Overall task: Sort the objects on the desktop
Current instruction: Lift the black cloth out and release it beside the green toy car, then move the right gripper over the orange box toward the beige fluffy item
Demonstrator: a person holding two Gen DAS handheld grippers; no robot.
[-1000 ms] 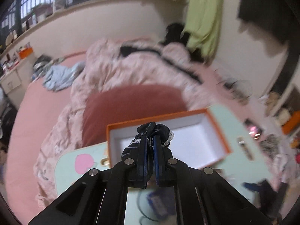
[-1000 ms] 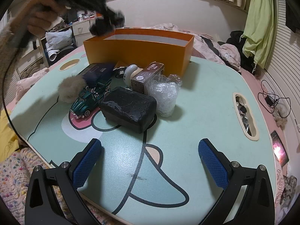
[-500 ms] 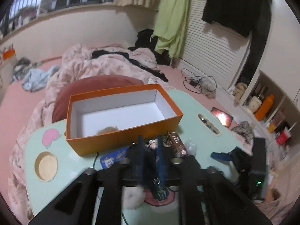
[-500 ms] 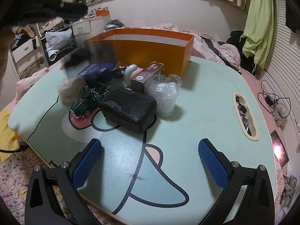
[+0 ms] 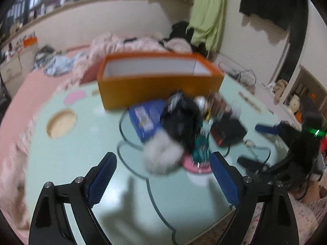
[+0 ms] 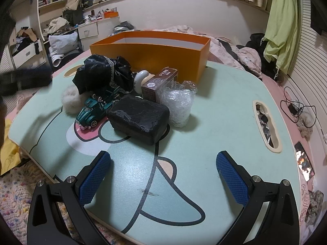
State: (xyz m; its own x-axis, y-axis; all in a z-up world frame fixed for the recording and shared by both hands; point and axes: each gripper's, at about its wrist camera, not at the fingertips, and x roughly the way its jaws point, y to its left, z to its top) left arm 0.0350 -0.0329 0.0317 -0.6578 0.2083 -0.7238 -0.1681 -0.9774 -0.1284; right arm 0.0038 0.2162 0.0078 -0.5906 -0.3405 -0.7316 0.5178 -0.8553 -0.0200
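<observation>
my left claw (image 5: pixel 162 175), jaws opening with nothing between them, faces the pile from the near-left. nearest ahead: the fluffy white pom-pom (image 5: pixel 161 155), then the crumpled black satin cloth (image 5: pixel 179 120) lying on the heap, not in the open orange cardboard box (image 5: pixel 159 77) beyond. my right claw (image 6: pixel 163 175) hangs spread and empty, the scuffed black block (image 6: pixel 139 118) dead ahead, long axis across the jaws. i judge the left nearer the pom-pom.
</observation>
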